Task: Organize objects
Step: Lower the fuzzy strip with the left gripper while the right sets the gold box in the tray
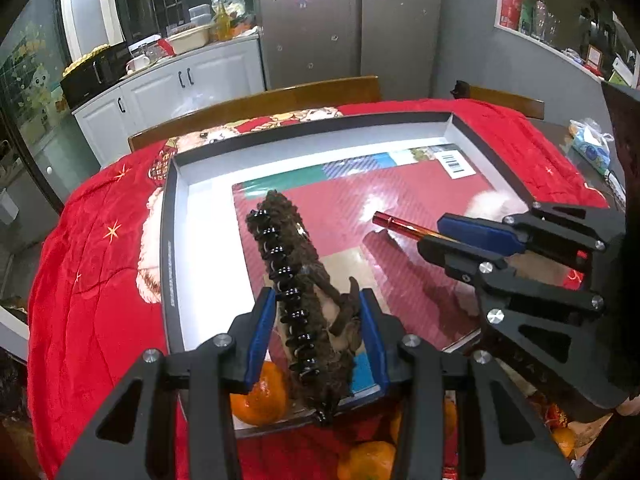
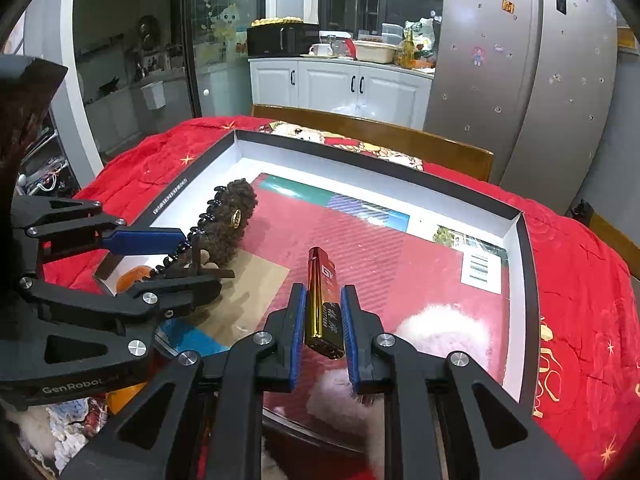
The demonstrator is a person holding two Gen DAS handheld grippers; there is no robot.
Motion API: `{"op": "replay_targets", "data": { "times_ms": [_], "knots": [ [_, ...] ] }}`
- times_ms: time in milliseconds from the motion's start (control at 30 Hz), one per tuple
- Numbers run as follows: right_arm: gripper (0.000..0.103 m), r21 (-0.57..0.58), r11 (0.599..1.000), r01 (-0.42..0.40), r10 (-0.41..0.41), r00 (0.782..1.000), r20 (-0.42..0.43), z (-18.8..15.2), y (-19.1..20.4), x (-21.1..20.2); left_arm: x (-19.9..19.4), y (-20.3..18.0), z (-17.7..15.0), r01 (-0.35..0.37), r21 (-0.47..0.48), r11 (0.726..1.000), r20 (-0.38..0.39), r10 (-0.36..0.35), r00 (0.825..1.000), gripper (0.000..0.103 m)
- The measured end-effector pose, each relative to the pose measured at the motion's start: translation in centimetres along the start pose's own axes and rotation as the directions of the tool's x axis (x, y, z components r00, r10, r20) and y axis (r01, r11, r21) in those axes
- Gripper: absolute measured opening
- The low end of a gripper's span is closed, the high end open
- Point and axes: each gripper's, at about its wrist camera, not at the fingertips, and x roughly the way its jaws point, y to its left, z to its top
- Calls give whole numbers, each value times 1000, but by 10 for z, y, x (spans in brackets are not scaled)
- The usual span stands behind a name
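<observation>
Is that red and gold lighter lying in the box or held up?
Held up: the right gripper is shut on the lighter, above the box.

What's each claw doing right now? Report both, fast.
Left claw: closed on the brown fuzzy hair accessory, above the box.
Right claw: closed on the red-gold lighter.

My left gripper at the bottom centre clamps a brown fuzzy hair scrunchie strung with black beads. At right, my right gripper pinches a red-gold lighter. Both hang over a shallow box lid on a red blanket. Tangerines sit along the bottom edge.
</observation>
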Motion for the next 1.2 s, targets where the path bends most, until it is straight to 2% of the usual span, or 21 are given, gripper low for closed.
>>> {"op": "replay_targets", "data": {
  "times_ms": [100,800,867,900,1067,1200],
  "knots": [
    [16,4,1000,-5,5,1000,-9,-1,-1,1,4,-1,0,-23,5,1000,-18,23,1000,41],
    [19,6,1000,-16,16,999,-30,-3,-5,-1,8,8,0,-47,-49,998,-47,44,998,45],
    [20,7,1000,-18,18,999,-30,-3,-5,-1,8,9,0,-56,-56,997,-51,53,997,51],
    [21,7,1000,-19,20,999,-29,-4,-5,-3,9,9,0,-61,-56,997,-53,59,997,59],
    [22,0,1000,-25,25,999,-35,-4,-2,-3,7,8,0,-51,-54,997,-48,49,998,64],
    [22,3,1000,-31,31,999,-36,-5,-2,-5,7,8,1,-73,-56,996,-48,70,996,65]
  ]
}}
